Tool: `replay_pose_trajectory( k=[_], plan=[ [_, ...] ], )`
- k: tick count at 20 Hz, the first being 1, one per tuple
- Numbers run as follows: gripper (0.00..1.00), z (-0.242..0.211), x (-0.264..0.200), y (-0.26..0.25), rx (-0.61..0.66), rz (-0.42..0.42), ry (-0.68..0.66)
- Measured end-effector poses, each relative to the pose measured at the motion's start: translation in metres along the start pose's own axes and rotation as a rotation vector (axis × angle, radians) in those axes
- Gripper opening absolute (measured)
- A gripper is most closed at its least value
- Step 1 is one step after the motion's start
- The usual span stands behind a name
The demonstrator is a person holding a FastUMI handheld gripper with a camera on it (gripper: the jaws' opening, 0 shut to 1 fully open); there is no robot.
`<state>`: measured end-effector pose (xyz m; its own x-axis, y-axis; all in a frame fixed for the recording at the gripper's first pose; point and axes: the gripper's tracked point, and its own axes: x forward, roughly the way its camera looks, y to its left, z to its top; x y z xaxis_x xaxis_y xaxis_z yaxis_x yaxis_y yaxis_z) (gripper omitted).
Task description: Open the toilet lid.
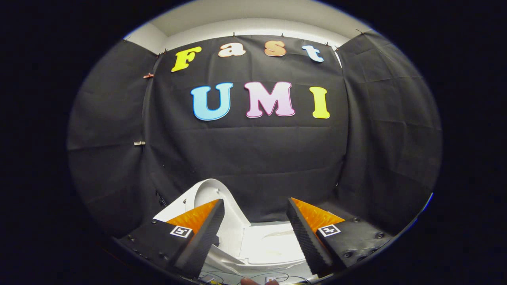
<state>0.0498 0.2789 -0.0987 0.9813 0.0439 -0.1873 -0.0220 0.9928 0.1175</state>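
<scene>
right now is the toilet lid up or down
Up. The toilet lid stands raised, tilted back toward the booth wall, with the white seat area exposed between the fingers of the open gripper, which touch nothing.

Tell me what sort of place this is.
Probably a mock bathroom in a recording booth: a white toilet, its lid raised, stands against black cloth walls. The tool is open above it.

Gripper-mounted fisheye, forward over toilet [261, 243]
</scene>
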Motion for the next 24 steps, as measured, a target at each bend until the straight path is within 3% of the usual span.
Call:
replay_pose_trajectory(
  k=[9, 15, 24],
  plan=[
    [0.99, 0.046, -0.047, -0.077, 0.021, -0.023, -0.048],
    [0.99, 0.072, -0.078, -0.115, -0.03, -0.044, -0.088],
    [0.99, 0.101, -0.088, -0.134, -0.009, -0.063, -0.142]
  ],
)
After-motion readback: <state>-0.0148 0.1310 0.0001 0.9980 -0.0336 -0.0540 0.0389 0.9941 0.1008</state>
